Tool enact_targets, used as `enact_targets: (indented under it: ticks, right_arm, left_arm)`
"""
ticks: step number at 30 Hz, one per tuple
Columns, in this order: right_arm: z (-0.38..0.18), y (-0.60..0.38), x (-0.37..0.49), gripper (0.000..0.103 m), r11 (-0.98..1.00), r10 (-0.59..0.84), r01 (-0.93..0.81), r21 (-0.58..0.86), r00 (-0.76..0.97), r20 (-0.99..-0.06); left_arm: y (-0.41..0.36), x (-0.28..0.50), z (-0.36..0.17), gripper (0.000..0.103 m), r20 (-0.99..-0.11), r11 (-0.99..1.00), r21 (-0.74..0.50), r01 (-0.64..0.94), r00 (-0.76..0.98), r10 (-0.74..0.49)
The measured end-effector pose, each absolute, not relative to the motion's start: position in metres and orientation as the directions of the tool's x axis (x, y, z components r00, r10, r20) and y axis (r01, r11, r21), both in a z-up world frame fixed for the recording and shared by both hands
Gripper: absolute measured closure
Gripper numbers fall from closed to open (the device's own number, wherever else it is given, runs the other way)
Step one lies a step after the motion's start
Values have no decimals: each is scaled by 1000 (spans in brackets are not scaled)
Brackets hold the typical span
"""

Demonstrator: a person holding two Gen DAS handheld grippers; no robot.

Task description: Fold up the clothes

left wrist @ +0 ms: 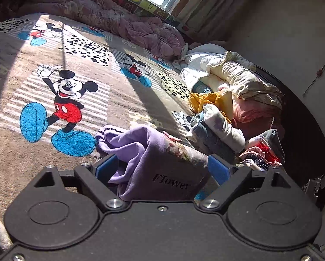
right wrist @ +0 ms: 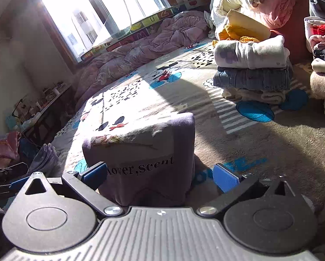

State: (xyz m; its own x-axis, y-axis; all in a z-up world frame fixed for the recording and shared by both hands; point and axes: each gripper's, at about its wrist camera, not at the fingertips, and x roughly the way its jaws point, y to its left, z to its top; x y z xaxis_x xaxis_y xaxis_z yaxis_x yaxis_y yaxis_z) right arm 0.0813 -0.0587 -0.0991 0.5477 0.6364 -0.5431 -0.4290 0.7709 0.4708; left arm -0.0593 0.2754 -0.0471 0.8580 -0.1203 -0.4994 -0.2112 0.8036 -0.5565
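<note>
Step in hand, as I read it: the fold of the purple garment (left wrist: pixel 145 152) looks finished or nearly so, and the piece is being let go on the bed (left wrist: pixel 14 143) with its cartoon-mouse blanket. In the right wrist view the garment sits low in the centre of the frame as a compact squared bundle, printed lettering facing the camera; in the left wrist view one end, at lower centre-left, lies looser, with a striped cuff trailing out. The left gripper (left wrist: pixel 162 169) has its jaws spread wide. The cloth lies between the blue pads (left wrist: pixel 219 169), but I see no pinch; the right-hand pad stands clear of the fabric, while contact at the left-hand pad cannot be told. The right gripper (right wrist: pixel 160 174) is likewise spread: the right-hand pad is plainly apart from the bundle, the left-hand pad just beside or brushing its edge, not gripping. Nothing is held by either. Judgement on the next move: tuck the loose end if needed, then take the bundle across to the stack of folded clothes (right wrist: pixel 251 69) at the upper right of the right wrist frame, which calls for a two-sided grip low on the bundle so that it does not unfold. An unsorted heap (left wrist: pixel 234 82) lies behind that stack.
</note>
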Motion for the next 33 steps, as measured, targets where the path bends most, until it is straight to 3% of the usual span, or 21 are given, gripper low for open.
enact_targets:
  ticks: [7,14,15,19,21,29,33]
  right_arm:
    - [-103,-41,174,0,745,666,-387,543,477,-574]
    - [-146,6,255,0,758,652,-343,554,366,-664]
    - [-158,13,260,1,750,660,-333,571,324,-678]
    - [-191,32,242,2,706,692,-385,594,199,-694]
    - [-201,40,219,2,680,699,-447,582,154,-698]
    - [-223,14,95,1,604,696,-548,578,9,-718]
    - [-209,8,41,0,570,623,-684,455,-2,-782]
  left_arm:
    - [302,23,-66,13,-579,767,-573,-290,805,-127]
    - [314,95,-137,15,-693,714,-591,-376,689,-211]
    - [313,99,-148,18,-707,710,-590,-384,670,-226]
    - [293,80,-181,53,-754,769,-520,-371,623,-210]
    - [282,52,-201,55,-758,777,-516,-359,614,-220]
    - [256,-57,-194,59,-726,778,-549,-307,637,-261]
    - [263,-88,-183,31,-691,749,-581,-318,679,-248]
